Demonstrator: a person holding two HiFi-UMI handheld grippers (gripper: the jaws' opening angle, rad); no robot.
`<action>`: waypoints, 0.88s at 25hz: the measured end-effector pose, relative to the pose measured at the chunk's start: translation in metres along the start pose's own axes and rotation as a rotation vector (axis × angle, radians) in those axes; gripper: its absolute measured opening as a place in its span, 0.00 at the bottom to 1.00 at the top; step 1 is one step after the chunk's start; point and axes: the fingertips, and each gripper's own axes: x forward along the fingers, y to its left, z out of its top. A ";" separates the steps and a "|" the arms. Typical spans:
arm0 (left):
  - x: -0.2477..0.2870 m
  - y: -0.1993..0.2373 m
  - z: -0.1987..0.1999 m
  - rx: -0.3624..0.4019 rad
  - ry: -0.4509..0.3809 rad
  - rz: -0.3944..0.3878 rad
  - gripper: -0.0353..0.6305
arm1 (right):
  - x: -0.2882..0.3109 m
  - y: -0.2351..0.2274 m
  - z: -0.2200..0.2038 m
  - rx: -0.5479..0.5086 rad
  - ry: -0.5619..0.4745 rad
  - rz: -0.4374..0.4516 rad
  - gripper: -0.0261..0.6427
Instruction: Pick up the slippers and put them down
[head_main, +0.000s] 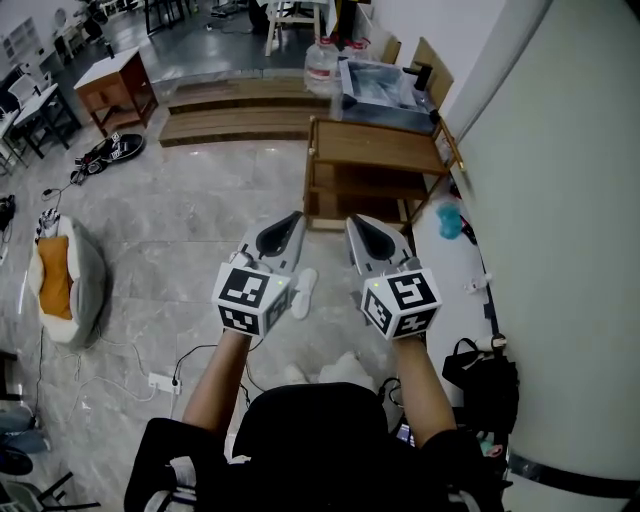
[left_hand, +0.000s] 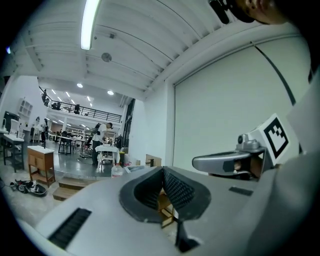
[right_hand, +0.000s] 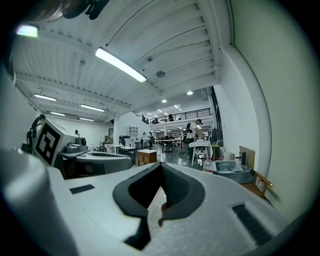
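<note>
The left gripper (head_main: 296, 216) had its jaws pressed together with nothing between them. A white slipper (head_main: 303, 292) lay on the floor (head_main: 180, 230) below, behind the jaw tips, between the two grippers and nearer the left one. The right gripper (head_main: 353, 222) likewise held its jaws closed and empty.

No legible text, brand, number or sign in any view. The only printed marks are black-and-white square marker patterns on the cube faces of the left gripper (head_main: 293, 218) and the right gripper (head_main: 357, 222). These are coded blocks, not letters or digits.
</note>
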 end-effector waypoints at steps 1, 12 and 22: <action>-0.004 0.000 0.002 -0.005 -0.008 0.002 0.06 | -0.002 0.003 0.003 -0.004 -0.005 -0.004 0.04; -0.017 -0.013 0.016 -0.009 -0.037 0.018 0.06 | -0.016 0.008 0.021 -0.033 -0.038 0.005 0.04; -0.008 -0.051 0.026 0.008 -0.038 -0.009 0.06 | -0.041 -0.002 0.027 -0.056 -0.034 0.014 0.04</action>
